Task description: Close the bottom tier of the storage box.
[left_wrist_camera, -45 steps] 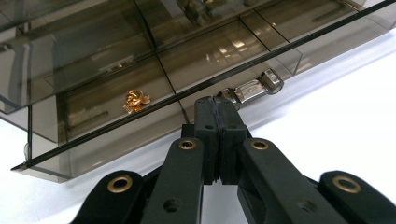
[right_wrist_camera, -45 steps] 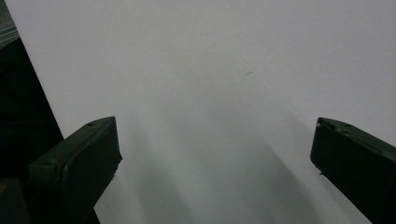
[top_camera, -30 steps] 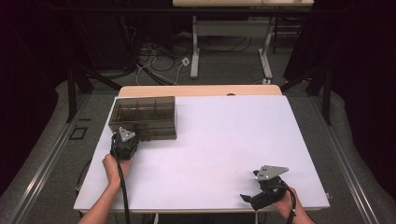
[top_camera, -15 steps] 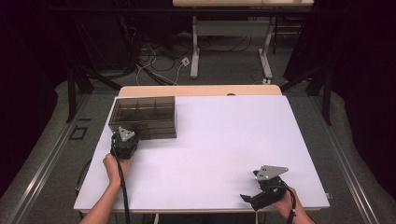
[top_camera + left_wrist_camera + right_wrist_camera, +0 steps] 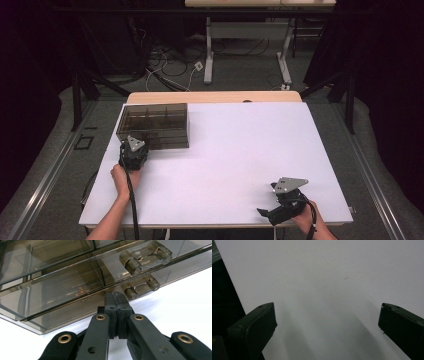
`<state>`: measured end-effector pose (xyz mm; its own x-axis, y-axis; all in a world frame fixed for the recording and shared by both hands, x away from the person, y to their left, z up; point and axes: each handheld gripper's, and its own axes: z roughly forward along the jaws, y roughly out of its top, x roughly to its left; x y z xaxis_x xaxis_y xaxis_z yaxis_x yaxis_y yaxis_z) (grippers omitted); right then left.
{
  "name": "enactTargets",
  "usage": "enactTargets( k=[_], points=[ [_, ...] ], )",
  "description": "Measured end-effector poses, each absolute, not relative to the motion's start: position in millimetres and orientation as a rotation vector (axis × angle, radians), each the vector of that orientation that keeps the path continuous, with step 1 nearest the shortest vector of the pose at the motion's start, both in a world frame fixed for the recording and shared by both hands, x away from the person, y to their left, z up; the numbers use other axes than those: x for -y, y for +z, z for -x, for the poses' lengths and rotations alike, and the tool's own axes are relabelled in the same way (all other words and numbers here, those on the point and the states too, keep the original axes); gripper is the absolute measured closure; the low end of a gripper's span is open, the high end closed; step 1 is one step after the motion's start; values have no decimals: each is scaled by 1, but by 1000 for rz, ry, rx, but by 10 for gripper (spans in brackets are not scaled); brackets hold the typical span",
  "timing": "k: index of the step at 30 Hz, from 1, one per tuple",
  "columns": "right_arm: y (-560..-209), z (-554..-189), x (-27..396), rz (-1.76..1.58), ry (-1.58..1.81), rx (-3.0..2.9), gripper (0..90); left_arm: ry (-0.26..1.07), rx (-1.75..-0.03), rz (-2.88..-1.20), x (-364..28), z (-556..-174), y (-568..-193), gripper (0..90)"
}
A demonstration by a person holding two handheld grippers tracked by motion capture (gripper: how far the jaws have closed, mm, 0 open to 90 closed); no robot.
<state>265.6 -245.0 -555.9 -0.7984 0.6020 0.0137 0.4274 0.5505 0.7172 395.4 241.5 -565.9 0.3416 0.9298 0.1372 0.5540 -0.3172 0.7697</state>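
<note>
Nothing moved | left gripper (image 5: 115, 298) closed, tips against box (image 5: 62, 290) front

A white table (image 5: 240, 150) carries a smoky clear box (image 5: 155, 125) at its far left corner. Right of the box, the top lies bare.

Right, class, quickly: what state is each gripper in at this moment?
Left gripper: shut, empty, tips at the front edge of the smoky clear compartment box.
Right gripper: open, empty, over the white table.
</note>
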Motion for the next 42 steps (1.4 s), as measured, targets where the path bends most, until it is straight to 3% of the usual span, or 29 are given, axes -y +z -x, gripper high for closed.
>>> enactTargets(
  k=[9, 17, 25, 42],
  points=[
    [-555, -265, 246, -858, 1087, -2554, 9, 769, -1264, -2027, -242, -393, -562, 805],
    [-555, -265, 247, -854, 1086, -2558, 9, 704, -1233, -2057, -247, -389, -560, 628],
    [-555, -264, 247, -851, 1086, -2554, 9, 657, -1229, -2088, -252, -386, -558, 394],
    [-554, -263, 247, -861, 1090, -2552, 9, 592, -1185, -2138, -245, -371, -547, 140]
  ],
)
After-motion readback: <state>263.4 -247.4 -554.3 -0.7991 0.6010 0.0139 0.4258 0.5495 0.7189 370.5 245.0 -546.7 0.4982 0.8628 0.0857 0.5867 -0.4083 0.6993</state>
